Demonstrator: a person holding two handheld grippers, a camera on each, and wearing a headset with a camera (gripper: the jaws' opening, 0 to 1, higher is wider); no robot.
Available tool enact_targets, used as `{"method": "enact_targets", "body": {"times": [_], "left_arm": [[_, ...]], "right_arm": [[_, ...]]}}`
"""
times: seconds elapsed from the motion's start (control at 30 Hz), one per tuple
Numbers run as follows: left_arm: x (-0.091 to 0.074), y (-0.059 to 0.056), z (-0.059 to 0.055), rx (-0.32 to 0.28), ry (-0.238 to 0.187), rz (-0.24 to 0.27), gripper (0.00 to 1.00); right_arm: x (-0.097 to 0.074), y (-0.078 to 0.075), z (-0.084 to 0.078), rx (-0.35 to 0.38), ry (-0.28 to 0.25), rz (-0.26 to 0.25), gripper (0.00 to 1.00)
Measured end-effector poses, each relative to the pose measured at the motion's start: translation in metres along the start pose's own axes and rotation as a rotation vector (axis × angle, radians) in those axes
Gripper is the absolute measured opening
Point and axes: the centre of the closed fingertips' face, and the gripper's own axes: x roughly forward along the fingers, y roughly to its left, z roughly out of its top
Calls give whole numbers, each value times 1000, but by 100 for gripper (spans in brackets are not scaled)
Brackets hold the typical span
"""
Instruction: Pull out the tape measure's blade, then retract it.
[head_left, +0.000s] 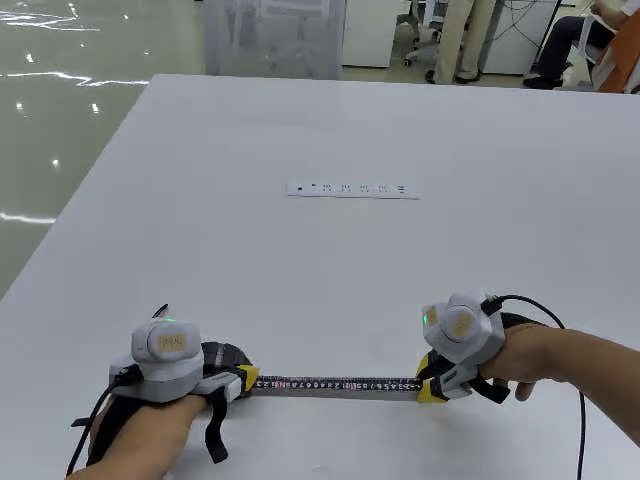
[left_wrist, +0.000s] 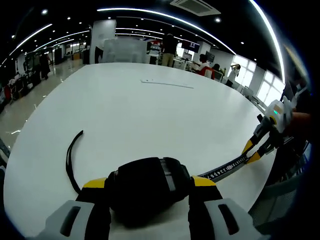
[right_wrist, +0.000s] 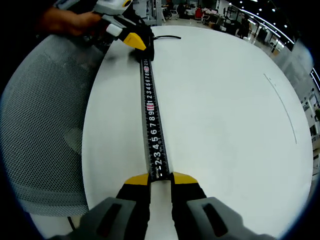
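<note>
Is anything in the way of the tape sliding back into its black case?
Nothing visible. The blade lies straight on the bare table, between the right gripper pinching its tip and the case in the left gripper.

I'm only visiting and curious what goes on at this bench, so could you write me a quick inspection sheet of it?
Surface: white table, smooth and bright.
Job's things: black tape measure case; its blade drawn out flat along the table.
Clutter: thin white strip mid-table; black strap beside the case.
Grippers: left gripper shut on the case; right gripper shut on the blade's end.
Cables: black cable from the right gripper.
Surroundings: glossy floor; people beyond the table.
</note>
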Motion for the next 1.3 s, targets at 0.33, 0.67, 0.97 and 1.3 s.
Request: {"method": "enact_targets", "body": {"times": [0.33,0.67,0.97,1.3], "left_arm": [[-1,0,0,-21,2,-17,59],[-1,0,0,-15,3,-26,59],[-1,-1,0,12,6,-32,59],[-1,-1,-1,15,8,-36,59]], "right_arm": [[1,-4,4,4,-7,-6,14],[3,-4,9,18,-14,-2,14],[6,-3,16,30,-25,3,14],[10,3,24,6,-29,5,14]]}}
